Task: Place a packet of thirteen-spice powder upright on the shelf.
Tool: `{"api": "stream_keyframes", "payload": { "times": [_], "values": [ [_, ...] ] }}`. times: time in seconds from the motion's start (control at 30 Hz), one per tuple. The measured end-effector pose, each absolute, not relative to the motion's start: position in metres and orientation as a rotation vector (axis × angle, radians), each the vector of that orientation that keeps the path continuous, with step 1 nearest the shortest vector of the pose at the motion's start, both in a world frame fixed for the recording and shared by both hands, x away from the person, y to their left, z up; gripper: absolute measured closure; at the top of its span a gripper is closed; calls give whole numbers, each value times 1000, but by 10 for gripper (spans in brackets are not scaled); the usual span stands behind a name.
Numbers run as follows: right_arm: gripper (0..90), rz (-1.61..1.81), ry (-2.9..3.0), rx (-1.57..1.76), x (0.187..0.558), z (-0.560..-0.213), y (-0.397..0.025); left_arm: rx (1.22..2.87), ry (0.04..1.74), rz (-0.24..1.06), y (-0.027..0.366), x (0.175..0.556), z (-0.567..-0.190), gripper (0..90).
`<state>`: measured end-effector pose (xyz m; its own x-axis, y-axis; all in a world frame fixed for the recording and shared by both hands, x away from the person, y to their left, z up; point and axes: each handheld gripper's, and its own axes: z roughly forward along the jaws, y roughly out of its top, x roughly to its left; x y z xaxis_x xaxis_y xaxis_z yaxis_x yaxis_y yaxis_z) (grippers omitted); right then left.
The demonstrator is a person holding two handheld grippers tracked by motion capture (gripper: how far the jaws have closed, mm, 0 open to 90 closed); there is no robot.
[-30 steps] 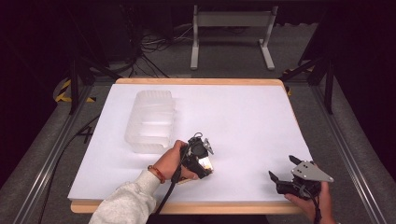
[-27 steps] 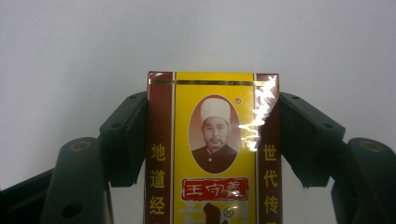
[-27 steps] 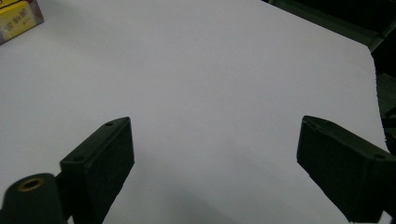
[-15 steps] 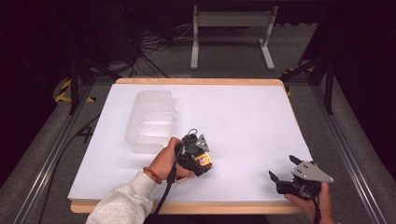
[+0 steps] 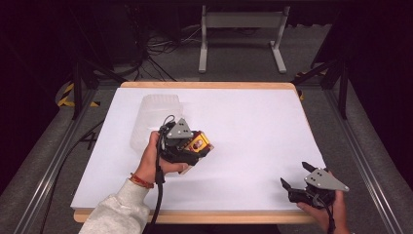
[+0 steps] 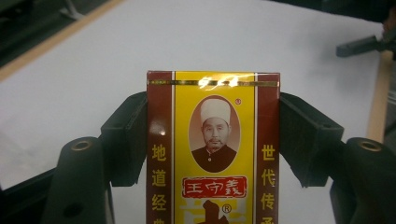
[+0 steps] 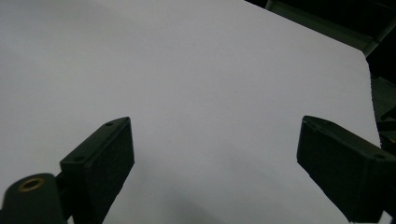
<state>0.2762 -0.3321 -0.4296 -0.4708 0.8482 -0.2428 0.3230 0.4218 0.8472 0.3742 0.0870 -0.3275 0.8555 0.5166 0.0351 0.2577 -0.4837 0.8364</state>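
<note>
Left gripper (image 5: 202, 146), over the white table (image 5: 253, 126) left of centre: closed on a small yellow box (image 5: 198, 143), one black jaw pressed against each long side. Box (image 6: 213, 149) seen at close range between the jaws: glossy, with a yellow central panel, dark red-brown bands down both edges, a thin gold line across the top, an oval portrait in the middle, a red label with characters below it, and gold characters running down each band. Held clear of the table surface, just to the right of a clear plastic container (image 5: 153, 119). Right gripper (image 5: 298, 179), at the table's near right corner, well apart from the box: jaws spread wide with nothing between them, bare white surface visible in the gap in the right gripper view.
</note>
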Motion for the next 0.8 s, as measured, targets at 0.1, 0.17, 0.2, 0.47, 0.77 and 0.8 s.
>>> {"api": "stream_keyframes", "payload": {
  "times": [0.1,0.17,0.2,0.47,0.77,0.8],
  "values": [
    [118,983,1996,987,276,-430,-332,2055,585,389,93,374,-325,326],
    [118,988,1993,988,276,-429,-333,2019,602,404,99,375,-323,326],
    [118,987,1992,988,276,-429,-333,2009,615,420,102,375,-323,326],
    [118,979,1998,980,276,-430,-330,1915,688,491,117,382,-322,326],
    [118,982,1998,981,276,-430,-331,1779,760,519,136,395,-325,326],
    [118,982,1998,981,276,-430,-331,1775,760,516,137,396,-326,327]
  ]
}}
